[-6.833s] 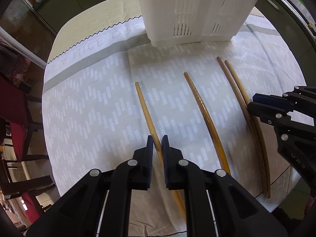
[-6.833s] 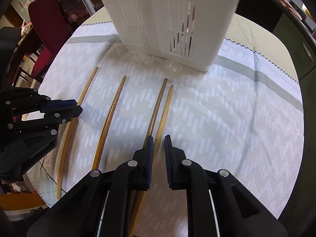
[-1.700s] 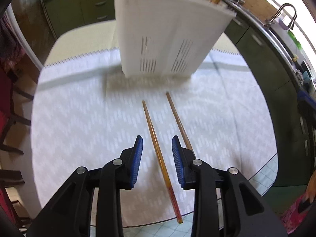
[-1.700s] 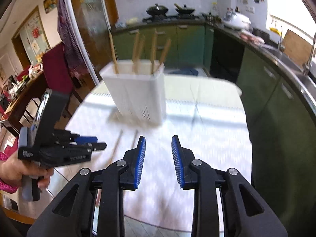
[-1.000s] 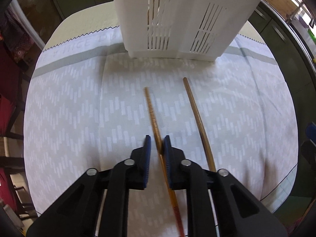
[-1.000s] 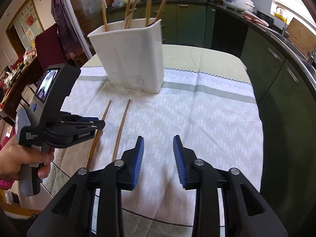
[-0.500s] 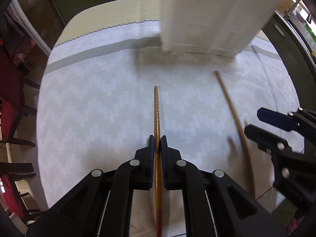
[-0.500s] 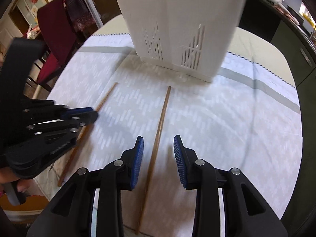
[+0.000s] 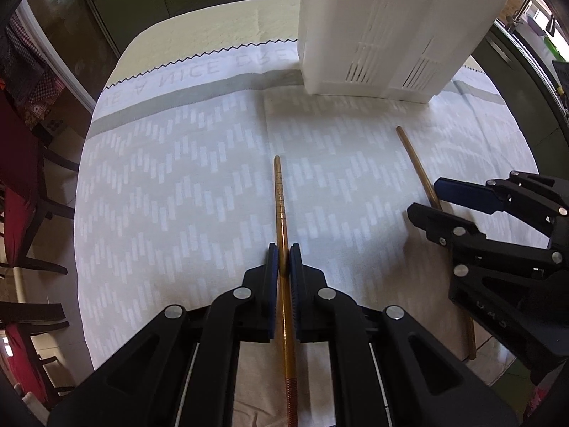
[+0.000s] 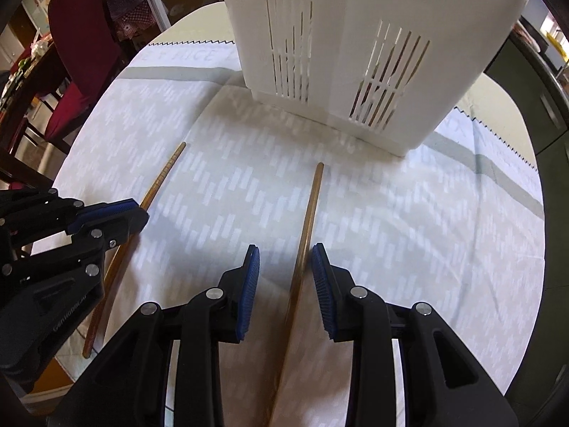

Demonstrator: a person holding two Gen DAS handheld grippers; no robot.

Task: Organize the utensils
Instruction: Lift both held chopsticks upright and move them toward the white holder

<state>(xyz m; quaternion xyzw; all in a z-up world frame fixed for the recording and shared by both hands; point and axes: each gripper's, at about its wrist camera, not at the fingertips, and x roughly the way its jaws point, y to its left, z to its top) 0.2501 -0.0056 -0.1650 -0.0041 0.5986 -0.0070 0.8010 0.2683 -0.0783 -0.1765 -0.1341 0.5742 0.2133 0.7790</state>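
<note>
Left gripper clenched on near chopstick; right gripper fingers released, straddling second chopstick, lengthwise toward holder.

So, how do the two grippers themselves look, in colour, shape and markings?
Both the left gripper and right gripper are black plastic linkages with silver round rivets. Their fingers carry ribbed blue pads. The left gripper's side shows faint embossed lettering, too blurred to read. No cables or sleeves are visible.

The left gripper points steeply down, its blue-padded black jaws clamped on a slim golden-brown wooden chopstick. The right gripper — also tilted steeply down — stands with jaws parted, pads clear of the plain brown chopstick between them.
</note>
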